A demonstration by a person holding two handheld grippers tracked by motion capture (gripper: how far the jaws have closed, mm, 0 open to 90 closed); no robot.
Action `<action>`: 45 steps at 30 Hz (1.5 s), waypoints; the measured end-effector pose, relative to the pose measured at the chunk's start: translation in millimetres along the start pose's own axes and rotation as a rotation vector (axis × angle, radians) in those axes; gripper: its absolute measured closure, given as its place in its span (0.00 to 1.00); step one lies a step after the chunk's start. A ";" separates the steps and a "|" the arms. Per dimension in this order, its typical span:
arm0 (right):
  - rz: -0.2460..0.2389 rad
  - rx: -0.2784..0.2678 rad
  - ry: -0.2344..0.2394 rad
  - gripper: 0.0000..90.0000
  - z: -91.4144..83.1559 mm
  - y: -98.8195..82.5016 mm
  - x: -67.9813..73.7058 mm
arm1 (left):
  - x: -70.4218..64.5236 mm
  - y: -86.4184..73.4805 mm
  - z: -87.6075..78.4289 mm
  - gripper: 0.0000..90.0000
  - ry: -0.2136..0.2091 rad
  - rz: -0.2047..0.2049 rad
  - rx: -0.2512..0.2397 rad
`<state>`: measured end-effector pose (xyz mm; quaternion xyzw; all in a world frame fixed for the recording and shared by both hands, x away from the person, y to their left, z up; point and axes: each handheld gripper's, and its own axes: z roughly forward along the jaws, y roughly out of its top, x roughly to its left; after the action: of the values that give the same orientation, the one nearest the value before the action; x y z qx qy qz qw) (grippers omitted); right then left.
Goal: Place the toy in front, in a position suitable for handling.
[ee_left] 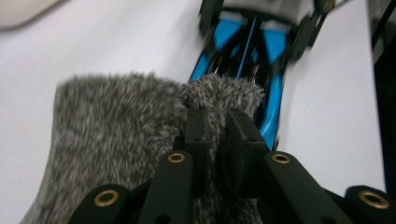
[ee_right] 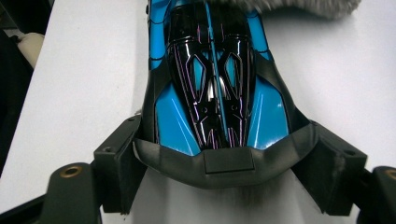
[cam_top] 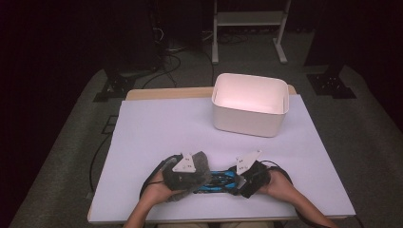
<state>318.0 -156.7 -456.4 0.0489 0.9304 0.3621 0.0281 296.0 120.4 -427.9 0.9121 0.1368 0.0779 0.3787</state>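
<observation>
One fuzzy grey cloth (ee_left: pixel 112 135); glossy blue toy car (ee_right: pixel 215 84)

A blue and black glossy plastic toy racing car (ee_right: pixel 212 88) is seen lying flat on the white table, well apart from the white rectangular plastic bin (cam_top: pixel 250 103). A grey fluffy fabric cloth (ee_left: pixel 116 135) is pressed against one end of it.
</observation>
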 end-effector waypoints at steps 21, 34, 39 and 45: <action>0.011 -0.033 0.007 0.25 -0.5 -5.7 -1.1 | 9.4 -0.2 0.3 0.88 -0.006 -0.031 0.014; 0.017 -0.038 0.009 0.25 -0.5 -6.3 -1.0 | 9.1 14.4 14.5 0.87 0.019 -0.034 -0.027; 0.017 -0.042 0.010 0.25 -0.5 -7.0 -1.0 | 7.2 7.5 7.6 0.87 -0.004 -0.027 -0.008; 0.017 -0.050 0.009 0.25 -0.3 -7.8 -0.9 | 1.9 -14.6 -11.4 0.87 -0.021 -0.027 0.041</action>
<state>318.4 -162.8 -461.4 0.0545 0.9207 0.3859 0.0222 292.2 138.5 -430.2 0.9185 0.1467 0.0603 0.3622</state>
